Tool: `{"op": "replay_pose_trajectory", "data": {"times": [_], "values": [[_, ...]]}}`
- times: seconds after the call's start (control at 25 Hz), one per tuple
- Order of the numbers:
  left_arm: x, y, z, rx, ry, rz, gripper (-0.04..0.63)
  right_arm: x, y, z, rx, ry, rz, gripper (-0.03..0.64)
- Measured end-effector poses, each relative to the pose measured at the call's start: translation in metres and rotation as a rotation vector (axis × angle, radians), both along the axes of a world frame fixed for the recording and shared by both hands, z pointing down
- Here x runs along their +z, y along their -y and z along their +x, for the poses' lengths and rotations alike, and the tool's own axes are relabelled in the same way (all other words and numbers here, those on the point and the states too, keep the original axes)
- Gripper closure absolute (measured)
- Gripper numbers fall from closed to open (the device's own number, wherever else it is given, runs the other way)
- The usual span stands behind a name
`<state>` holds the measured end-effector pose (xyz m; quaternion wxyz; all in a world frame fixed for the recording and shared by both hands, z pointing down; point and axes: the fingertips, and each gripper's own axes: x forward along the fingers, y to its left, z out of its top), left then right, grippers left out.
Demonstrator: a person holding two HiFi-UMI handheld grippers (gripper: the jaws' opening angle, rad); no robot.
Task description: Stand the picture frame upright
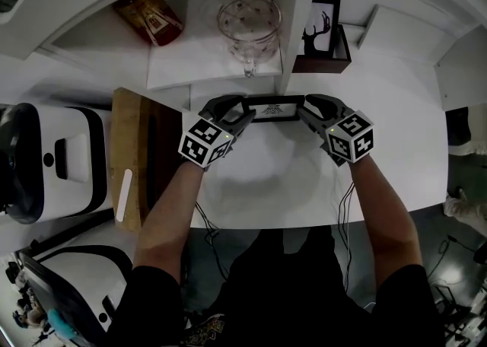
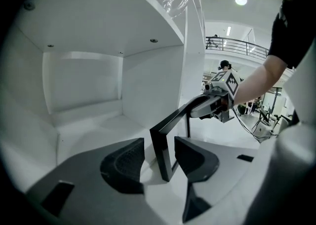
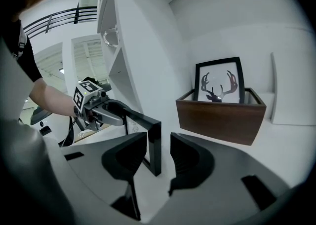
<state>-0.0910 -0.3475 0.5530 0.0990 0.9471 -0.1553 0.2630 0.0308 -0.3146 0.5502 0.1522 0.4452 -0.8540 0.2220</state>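
Observation:
A small black picture frame (image 1: 274, 108) stands upright on the white table (image 1: 274, 178), just in front of the shelf unit. My left gripper (image 1: 242, 115) is at its left end and my right gripper (image 1: 306, 115) at its right end. In the left gripper view the frame's end post (image 2: 162, 145) sits between the jaws with a thin gap on each side, so that gripper (image 2: 159, 156) is open. In the right gripper view the other end (image 3: 154, 142) stands between the jaws of my open right gripper (image 3: 159, 152), with clear space at the right pad.
On the shelf behind stand a glass mug (image 1: 249, 26), a red packet (image 1: 148, 14) and a deer print (image 3: 219, 83) in a wooden box (image 3: 219, 118). A wooden board (image 1: 137, 155) and a white appliance (image 1: 53, 159) lie to the left.

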Motion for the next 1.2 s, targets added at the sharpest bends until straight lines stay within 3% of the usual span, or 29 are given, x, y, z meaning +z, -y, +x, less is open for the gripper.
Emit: {"op": "replay_pose_trajectory", "data": {"times": [0.32,0.48,0.56,0.88,1.2], "values": [[-0.019,-0.014,-0.037,-0.083,-0.032,0.036,0.434,-0.022,-0.025,0.026,0.070,-0.019,0.039,0.497],[-0.032,-0.023,-0.055,-0.151,-0.052,0.043,0.564,-0.032,-0.045,0.036,0.122,-0.021,0.039,0.603],[-0.041,-0.028,-0.062,-0.188,-0.071,0.041,0.587,-0.038,-0.057,0.037,0.141,-0.026,0.040,0.607],[-0.075,-0.062,-0.078,-0.259,-0.118,0.041,0.591,-0.072,-0.097,0.046,0.252,-0.013,0.056,0.609],[-0.099,-0.118,-0.082,-0.284,-0.150,0.047,0.591,-0.102,-0.144,0.031,0.243,0.014,0.080,0.611]]}}
